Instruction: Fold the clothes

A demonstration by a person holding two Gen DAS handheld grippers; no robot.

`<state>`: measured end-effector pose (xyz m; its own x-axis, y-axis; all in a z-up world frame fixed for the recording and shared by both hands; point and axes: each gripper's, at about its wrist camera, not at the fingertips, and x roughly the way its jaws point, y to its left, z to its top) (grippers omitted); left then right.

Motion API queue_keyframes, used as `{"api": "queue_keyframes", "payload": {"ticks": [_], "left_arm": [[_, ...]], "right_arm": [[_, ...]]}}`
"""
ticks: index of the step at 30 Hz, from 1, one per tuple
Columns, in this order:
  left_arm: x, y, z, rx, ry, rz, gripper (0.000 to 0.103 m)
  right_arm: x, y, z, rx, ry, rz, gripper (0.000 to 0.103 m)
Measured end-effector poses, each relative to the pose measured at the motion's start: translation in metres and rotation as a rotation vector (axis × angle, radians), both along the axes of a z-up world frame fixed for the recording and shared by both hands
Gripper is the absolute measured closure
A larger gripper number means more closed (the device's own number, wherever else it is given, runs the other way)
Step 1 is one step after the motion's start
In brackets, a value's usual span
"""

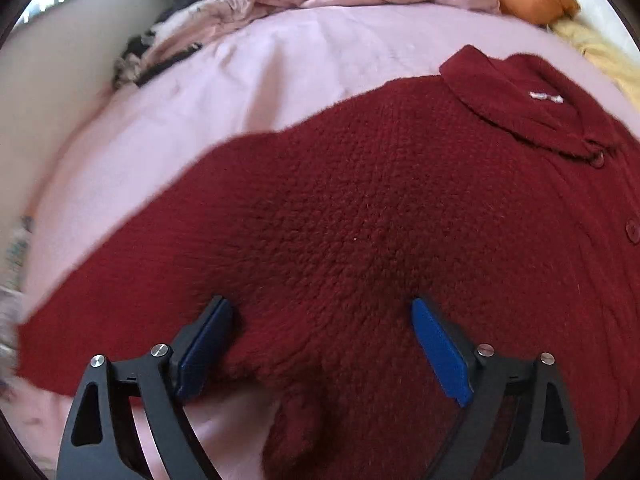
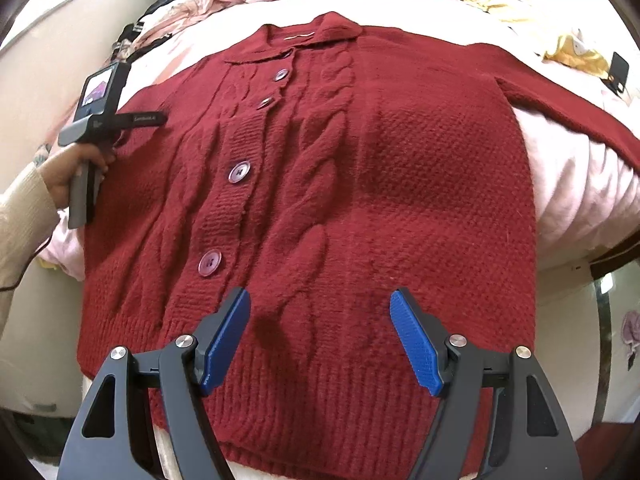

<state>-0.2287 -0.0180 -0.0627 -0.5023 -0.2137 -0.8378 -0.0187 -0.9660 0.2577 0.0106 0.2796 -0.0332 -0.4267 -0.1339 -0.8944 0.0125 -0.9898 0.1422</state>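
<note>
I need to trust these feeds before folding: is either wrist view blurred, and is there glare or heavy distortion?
Left wrist view: soft, smeared at the left edge; the red cardigan and left gripper stay readable. Right wrist view: sharp; buttons and cable knit on the cardigan are crisp around the right gripper, and the pink bedsheet is washed out by bright daylight. Both bend strongly at the rim.

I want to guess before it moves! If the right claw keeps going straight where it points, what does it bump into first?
Most likely the red cardigan. The right claw points down at its ribbed bottom edge, open, with nothing between. How close is hard to tell.
</note>
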Motion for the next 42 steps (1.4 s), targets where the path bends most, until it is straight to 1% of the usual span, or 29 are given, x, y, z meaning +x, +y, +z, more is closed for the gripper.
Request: {"api": "queue_keyframes", "payload": {"ticks": [1, 2, 6, 9, 10, 11, 14, 16, 18, 20, 23, 26, 29, 37, 42], "left_arm": [[0.009, 0.006, 0.011, -0.021, 0.022, -0.015, 0.017], [0.021, 0.011, 0.022, -0.019, 0.046, -0.031, 0.017], [0.079, 0.027, 0.069, 0.134, 0.144, -0.093, 0.016], [0.128, 0.039, 0.086, 0.274, 0.136, -0.083, 0.015], [0.145, 0.042, 0.089, 0.310, 0.128, -0.078, 0.015], [0.160, 0.046, 0.091, 0.328, 0.125, -0.072, 0.015], [0.206, 0.065, 0.093, 0.336, 0.136, -0.068, 0.015], [0.234, 0.077, 0.094, 0.314, 0.160, -0.073, 0.015], [0.265, 0.088, 0.093, 0.322, 0.186, -0.079, 0.015], [0.294, 0.099, 0.088, 0.328, 0.213, -0.079, 0.015], [0.320, 0.104, 0.078, 0.337, 0.244, -0.060, 0.015], [0.337, 0.107, 0.076, 0.333, 0.276, -0.069, 0.015], [0.342, 0.107, 0.080, 0.315, 0.301, -0.070, 0.015], [0.346, 0.102, 0.079, 0.307, 0.308, -0.040, 0.015], [0.348, 0.103, 0.082, 0.298, 0.323, -0.051, 0.015]], "right_arm": [[0.001, 0.002, 0.001, -0.004, 0.005, -0.007, 0.030], [0.002, 0.004, 0.002, -0.008, 0.011, -0.013, 0.030], [0.006, 0.006, 0.013, 0.006, 0.039, -0.034, 0.030], [0.014, 0.003, 0.028, 0.027, 0.085, -0.043, 0.030], [0.017, 0.002, 0.033, 0.032, 0.103, -0.045, 0.030], [0.020, 0.001, 0.039, 0.041, 0.123, -0.046, 0.030], [0.034, -0.007, 0.057, 0.083, 0.195, -0.022, 0.030], [0.041, -0.012, 0.066, 0.102, 0.235, 0.000, 0.030], [0.049, -0.016, 0.073, 0.115, 0.274, 0.013, 0.030], [0.056, -0.017, 0.075, 0.111, 0.294, 0.024, 0.030], [0.062, -0.014, 0.074, 0.087, 0.286, 0.019, 0.030], [0.066, -0.008, 0.072, 0.072, 0.270, 0.007, 0.030], [0.070, -0.004, 0.069, 0.057, 0.258, 0.004, 0.030], [0.080, -0.003, 0.076, 0.041, 0.283, 0.012, 0.030], [0.082, -0.005, 0.075, 0.049, 0.280, 0.031, 0.030]]}}
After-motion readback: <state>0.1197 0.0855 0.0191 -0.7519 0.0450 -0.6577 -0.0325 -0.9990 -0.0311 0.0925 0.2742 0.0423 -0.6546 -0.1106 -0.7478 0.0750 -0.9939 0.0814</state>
